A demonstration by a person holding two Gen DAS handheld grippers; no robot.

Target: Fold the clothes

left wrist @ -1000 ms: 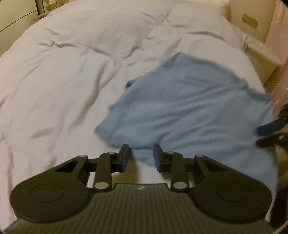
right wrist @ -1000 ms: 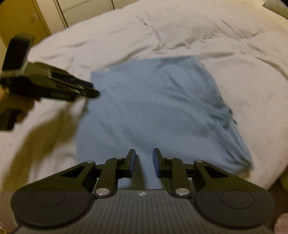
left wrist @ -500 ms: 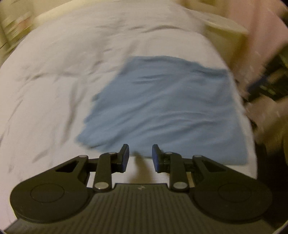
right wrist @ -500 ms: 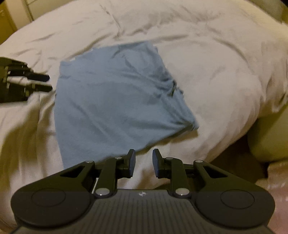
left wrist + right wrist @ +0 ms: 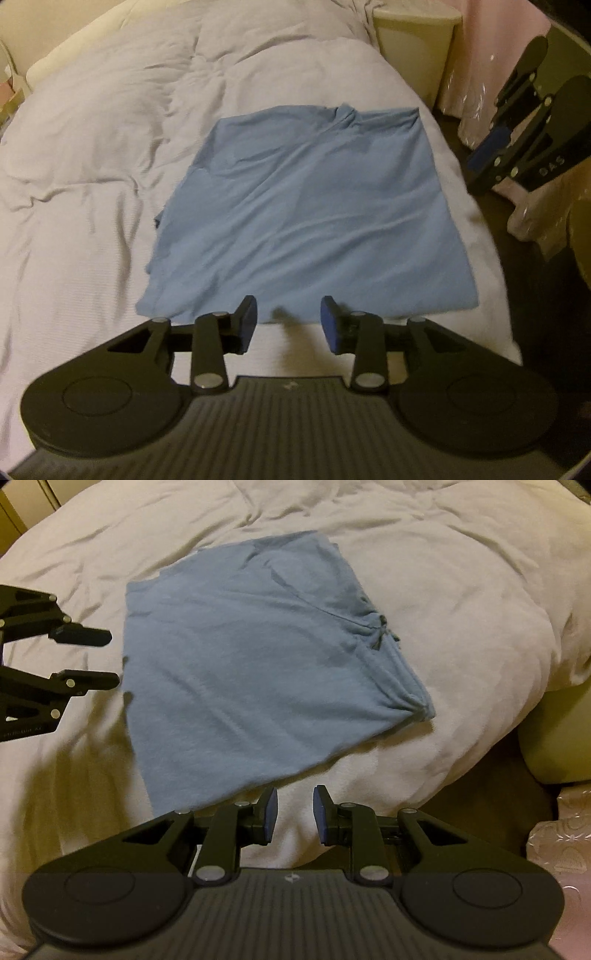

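Softly rumpled blue shirt (image 5: 314,206) (squarish fold)

The near hem of the blue shirt (image 5: 310,206) runs behind the left tool (image 5: 289,320). In the right wrist view, that tool's (image 5: 92,661) body is cut off at the left edge.

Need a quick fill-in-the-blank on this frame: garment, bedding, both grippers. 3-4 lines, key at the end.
1. The folded garment lying on the bed is light ____ in colour.
2. It rests on a wrinkled ____ duvet.
3. The left gripper holds nothing; its fingers stand ____.
4. The right gripper is ____ the garment, not touching it.

Missing words: blue; white; open; clear of
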